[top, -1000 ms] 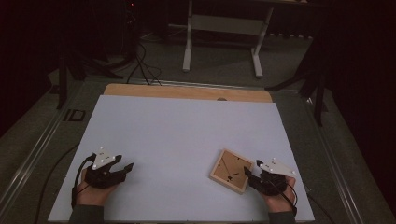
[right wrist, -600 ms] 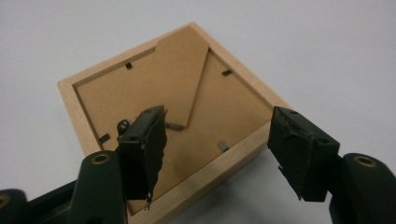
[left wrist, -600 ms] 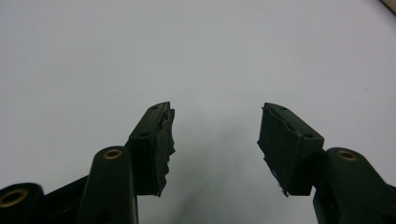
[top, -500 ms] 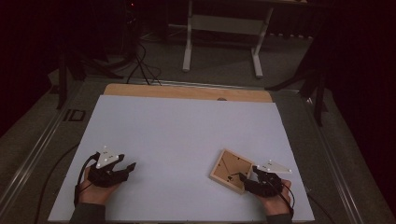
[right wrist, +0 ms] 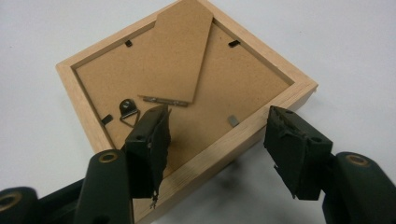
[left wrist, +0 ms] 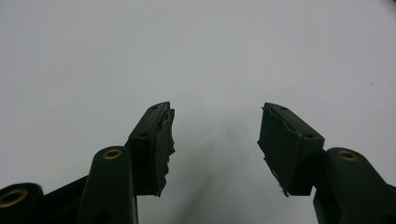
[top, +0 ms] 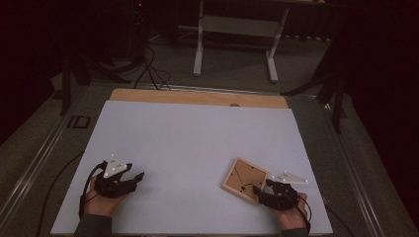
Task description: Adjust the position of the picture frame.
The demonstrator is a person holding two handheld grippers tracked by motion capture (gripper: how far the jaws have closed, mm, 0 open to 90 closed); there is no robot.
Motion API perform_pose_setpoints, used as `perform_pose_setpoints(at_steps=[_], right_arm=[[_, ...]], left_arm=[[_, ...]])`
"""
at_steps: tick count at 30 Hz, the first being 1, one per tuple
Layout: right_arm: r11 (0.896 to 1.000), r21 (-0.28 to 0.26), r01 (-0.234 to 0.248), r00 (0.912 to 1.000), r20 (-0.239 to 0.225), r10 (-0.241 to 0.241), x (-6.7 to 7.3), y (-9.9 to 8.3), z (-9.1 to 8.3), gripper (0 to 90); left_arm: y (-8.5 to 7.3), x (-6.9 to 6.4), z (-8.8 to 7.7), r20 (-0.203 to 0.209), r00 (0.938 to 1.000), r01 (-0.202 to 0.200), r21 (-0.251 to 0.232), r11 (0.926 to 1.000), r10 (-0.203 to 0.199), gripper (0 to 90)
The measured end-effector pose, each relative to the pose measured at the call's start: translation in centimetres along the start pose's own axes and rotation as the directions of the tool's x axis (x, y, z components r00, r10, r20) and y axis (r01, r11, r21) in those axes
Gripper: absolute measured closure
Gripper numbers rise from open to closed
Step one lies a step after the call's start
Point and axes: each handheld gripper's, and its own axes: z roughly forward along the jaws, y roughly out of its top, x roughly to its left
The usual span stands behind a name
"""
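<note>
Near the front right edge of the table [top: 197, 128] I see the wooden picture frame [top: 244, 180] lying back-side up, turned like a diamond, with wide bare white surface stretching away to its left and far side. My right hand-held gripper [top: 261, 190] sits at the frame's near corner; its jaws have just been closing a little from their widest, yet they stand wide apart and press on nothing. From the right gripper view, one jaw hangs over the frame's brown backing board [right wrist: 187, 74] and the other over the bare table outside the pale wood rim, so the rim's near edge runs between them. Whether either pad brushes the wood I cannot tell.

My left hand-held gripper [top: 136, 178] rests well apart on the front left of the table, jaws wide, with plain white surface between them and open room all round.

The frame is light unfinished wood, square, with a raised rim. Its fibreboard back carries a folded easel stand, a small metal hanging loop [right wrist: 127, 109] and dark retaining tabs. The gripper pads are black, and their rubber looks ragged at the edges.

My forearms are cut off at the bottom edge of the high view, and the room beyond the table is too dark to read.
</note>
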Motion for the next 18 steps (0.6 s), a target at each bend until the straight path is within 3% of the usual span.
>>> perform_pose_setpoints(at_steps=[18], right_arm=[[0.997, 0.014, -0.073, 0.9944, -0.076, 0.074, -0.30, -0.90, -0.69, 46.6]], left_arm=[[0.02, 0.00, -0.06, 0.006, 1.0000, 0.000, -0.010, 1.0000, 0.000, 43.9]])
